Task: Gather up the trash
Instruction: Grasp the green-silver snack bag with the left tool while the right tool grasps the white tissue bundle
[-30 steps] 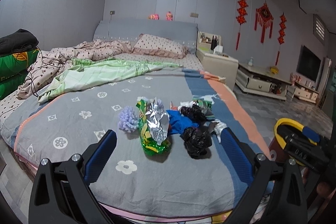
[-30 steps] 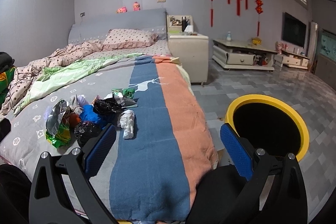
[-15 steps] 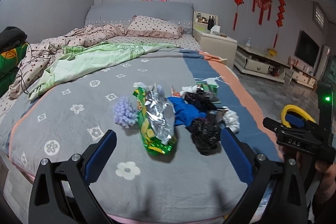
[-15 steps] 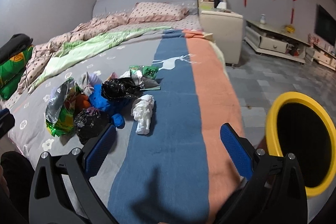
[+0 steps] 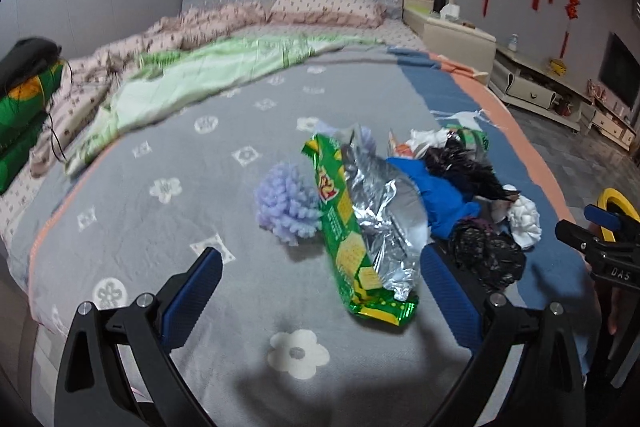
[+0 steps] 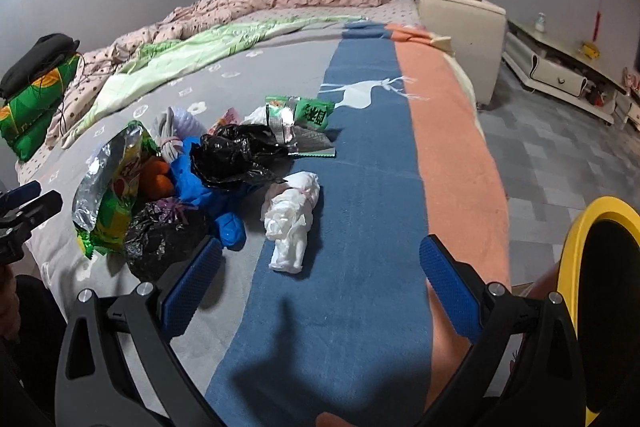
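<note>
Both fingers [image 5: 320, 291] [image 6: 320, 287] are wide open and hold nothing, so we can grab the green wrapper [image 5: 352, 227] at twelve o'clock and the white wad [image 6: 292, 223] for the yellow bin [image 6: 592, 291] at three o'clock.

The left gripper [image 5: 320, 283] has two black arms shaped like a wide V. Each arm has shiny round screws on it. Its fingers [image 5: 192, 291] have bumpy blue pads. The right gripper [image 6: 320, 279] looks just the same. Seen at 3 o'clock from the left camera, it has white letters "DAS".
</note>
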`<state>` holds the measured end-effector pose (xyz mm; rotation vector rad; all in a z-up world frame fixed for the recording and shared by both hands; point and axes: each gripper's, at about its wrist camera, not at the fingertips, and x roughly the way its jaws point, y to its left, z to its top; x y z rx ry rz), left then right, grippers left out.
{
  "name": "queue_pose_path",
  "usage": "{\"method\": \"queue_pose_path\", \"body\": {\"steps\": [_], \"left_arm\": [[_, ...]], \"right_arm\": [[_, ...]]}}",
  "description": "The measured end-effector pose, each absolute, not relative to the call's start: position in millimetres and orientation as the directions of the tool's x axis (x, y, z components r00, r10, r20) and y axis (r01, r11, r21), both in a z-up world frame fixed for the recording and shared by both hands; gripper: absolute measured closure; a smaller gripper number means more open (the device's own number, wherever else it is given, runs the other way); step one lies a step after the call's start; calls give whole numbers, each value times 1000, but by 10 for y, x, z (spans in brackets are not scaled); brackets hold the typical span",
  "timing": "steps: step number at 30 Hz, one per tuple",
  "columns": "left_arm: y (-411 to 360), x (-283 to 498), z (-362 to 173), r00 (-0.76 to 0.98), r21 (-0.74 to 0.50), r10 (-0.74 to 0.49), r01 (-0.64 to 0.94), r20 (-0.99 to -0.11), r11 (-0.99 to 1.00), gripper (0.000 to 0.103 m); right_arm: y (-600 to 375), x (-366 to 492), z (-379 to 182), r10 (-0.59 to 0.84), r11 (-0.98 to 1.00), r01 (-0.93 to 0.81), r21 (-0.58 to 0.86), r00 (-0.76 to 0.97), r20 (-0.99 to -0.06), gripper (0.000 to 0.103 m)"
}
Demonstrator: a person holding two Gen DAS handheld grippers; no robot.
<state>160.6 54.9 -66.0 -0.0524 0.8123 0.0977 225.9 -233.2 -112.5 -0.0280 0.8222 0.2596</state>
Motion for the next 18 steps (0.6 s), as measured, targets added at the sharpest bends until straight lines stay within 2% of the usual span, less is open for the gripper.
{"method": "queue_pose_path", "body": {"steps": [6,12,18], "left_arm": [[554,1751,-757,669,2,72,-106,-740,994,7],[591,1923,-853,648,-46,43,-119,-760,992,7],[641,2028,-1039,624,-96,12,-140,-782,985,7]], "right_arm": [[-2231,2427,-1168,228,956,-290,52,617,-753,8],[-2182,2611,-1226,237,954,-292,70,590,-771,9],[-2130,2754,-1402,239,951,-300,79,545,-804,19]]}}
